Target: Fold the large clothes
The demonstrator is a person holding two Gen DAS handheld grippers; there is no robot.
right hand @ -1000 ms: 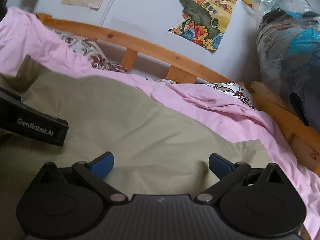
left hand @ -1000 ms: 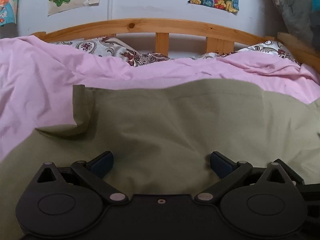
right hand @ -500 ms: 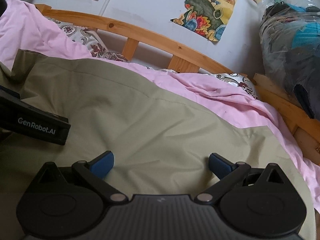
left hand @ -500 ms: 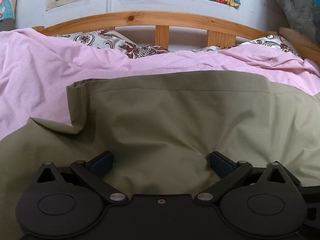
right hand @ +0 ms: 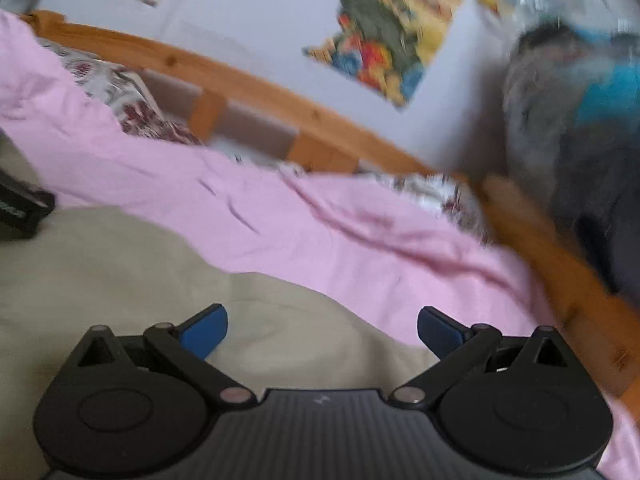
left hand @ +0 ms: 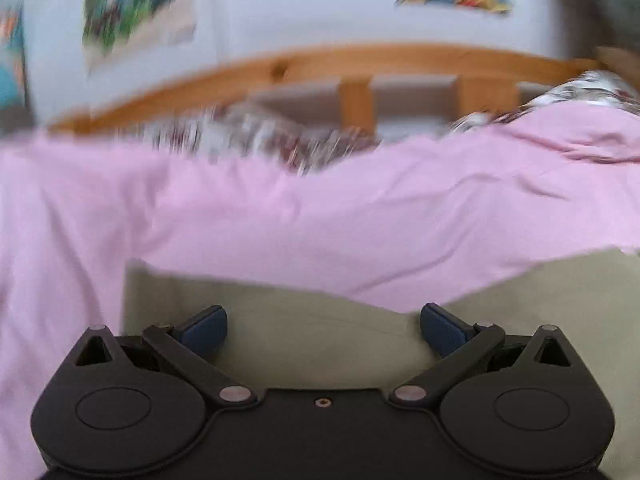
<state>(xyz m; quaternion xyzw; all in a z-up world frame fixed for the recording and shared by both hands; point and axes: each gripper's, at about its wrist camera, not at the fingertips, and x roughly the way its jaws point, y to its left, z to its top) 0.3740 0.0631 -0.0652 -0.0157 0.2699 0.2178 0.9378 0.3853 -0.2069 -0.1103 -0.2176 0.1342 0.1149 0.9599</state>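
The left gripper (left hand: 323, 330) was seen at the bottom centre of its view with its blue pads (left hand: 204, 330) spread wide and nothing held between them. The olive-green garment (left hand: 320, 344) lay directly under and between the jaws, filling the lower middle of the frame, its far edge running unevenly from lower left up to the right margin. The wide spread was judged to suit either a fresh release or a reach for a new edge; which of the two could not be told.

The right gripper (right hand: 322, 330) was likewise set wide and empty at the bottom centre of its own view. The same garment (right hand: 120, 264) was spread across the lower left of that frame, passing beneath the jaws, and a dark corner of the other tool (right hand: 20, 208) was caught at the left margin, so the two tools were judged to be working side by side on one cloth.

Beyond the garment, the pink sheet (left hand: 320, 216) was stretched across the middle of both frames as the folding surface. Patterned pillows (left hand: 580, 92) and the wooden headboard (left hand: 360, 60) were placed behind it, under blurred wall pictures (right hand: 384, 40). A bundle of dark and blue fabric (right hand: 580, 120) was seen at the upper right of the right view.
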